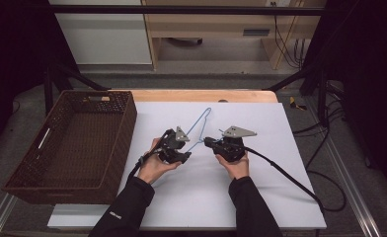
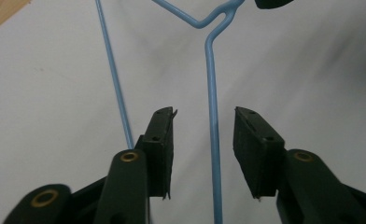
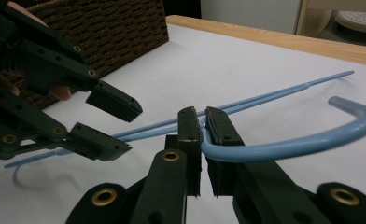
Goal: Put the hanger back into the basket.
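Observation:
A light blue wire hanger (image 1: 197, 129) lies across the middle of the white table top (image 1: 260, 187), and its shadow shows that its near end is raised a little. My right gripper (image 1: 206, 142) is shut on the hanger's neck (image 3: 202, 135), where the hook (image 3: 312, 142) curves off to the right. My left gripper (image 1: 185, 149) is open. One straight wire of the hanger (image 2: 212, 93) runs between its jaws without touching either pad, and the other wire (image 2: 113, 79) passes outside the left jaw. The left gripper (image 3: 127, 127) faces the right gripper (image 3: 200, 112) at close range.
A dark brown woven basket (image 1: 125, 128) stands at the left of the table, beside the left hand. A wooden edge (image 1: 201, 95) runs along the table's far side. Black cables (image 1: 290, 177) trail off to the right from the right gripper.

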Motion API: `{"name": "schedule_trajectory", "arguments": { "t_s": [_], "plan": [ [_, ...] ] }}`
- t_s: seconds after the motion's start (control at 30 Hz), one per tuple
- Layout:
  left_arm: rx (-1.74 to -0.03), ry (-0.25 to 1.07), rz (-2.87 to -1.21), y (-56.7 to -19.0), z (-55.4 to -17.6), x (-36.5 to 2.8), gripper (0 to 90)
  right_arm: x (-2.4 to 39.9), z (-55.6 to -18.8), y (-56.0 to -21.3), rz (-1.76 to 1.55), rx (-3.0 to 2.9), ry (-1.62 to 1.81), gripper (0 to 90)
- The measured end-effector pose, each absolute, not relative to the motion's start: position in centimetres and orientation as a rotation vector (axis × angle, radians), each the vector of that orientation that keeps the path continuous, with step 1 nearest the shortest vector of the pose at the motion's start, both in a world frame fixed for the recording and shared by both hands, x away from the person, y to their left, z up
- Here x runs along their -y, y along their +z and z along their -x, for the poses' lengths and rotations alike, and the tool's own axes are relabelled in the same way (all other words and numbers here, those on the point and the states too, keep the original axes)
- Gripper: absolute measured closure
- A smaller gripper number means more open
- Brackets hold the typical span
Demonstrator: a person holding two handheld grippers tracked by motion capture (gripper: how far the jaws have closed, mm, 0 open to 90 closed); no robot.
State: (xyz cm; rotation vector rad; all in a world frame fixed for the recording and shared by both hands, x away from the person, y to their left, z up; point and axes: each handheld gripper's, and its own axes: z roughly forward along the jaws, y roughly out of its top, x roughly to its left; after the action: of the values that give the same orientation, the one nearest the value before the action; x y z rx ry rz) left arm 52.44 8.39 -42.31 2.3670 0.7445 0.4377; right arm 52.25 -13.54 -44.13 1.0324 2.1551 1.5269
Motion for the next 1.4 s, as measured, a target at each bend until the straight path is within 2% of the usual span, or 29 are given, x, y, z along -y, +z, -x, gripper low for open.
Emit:
{"name": "schedule_trajectory", "arguments": {
  "t_s": [0.17,0.33,0.57,0.67,1.07,1.23,1.4],
  "plan": [
    [-0.739,0.443,-2.407,-42.6,-52.8,-7.8,69.5,13.6,-52.2,-44.1,-1.033,-2.159,1.526,85.3],
    [-0.724,0.445,-2.415,-42.6,-52.7,-7.4,84.6,13.6,-52.1,-44.0,-1.028,-2.156,1.514,85.2],
    [-0.742,0.502,-2.386,-42.6,-52.1,-6.9,87.0,13.8,-51.9,-43.7,-1.030,-2.155,1.504,83.5],
    [-0.744,0.535,-2.365,-42.2,-51.8,-7.1,87.2,13.9,-51.5,-43.3,-1.036,-2.161,1.533,70.8],
    [-0.772,0.496,-2.240,-38.3,-50.9,-10.1,87.3,18.4,-47.4,-40.1,-0.989,-2.143,1.555,48.8],
    [-0.771,0.477,-2.213,-36.4,-50.3,-11.1,87.3,20.3,-46.2,-39.8,-1.005,-2.118,1.533,31.1],
    [-0.737,0.460,-2.185,-34.5,-49.2,-11.8,87.3,21.6,-45.5,-40.0,-1.032,-2.098,1.522,17.3]
  ]
}}
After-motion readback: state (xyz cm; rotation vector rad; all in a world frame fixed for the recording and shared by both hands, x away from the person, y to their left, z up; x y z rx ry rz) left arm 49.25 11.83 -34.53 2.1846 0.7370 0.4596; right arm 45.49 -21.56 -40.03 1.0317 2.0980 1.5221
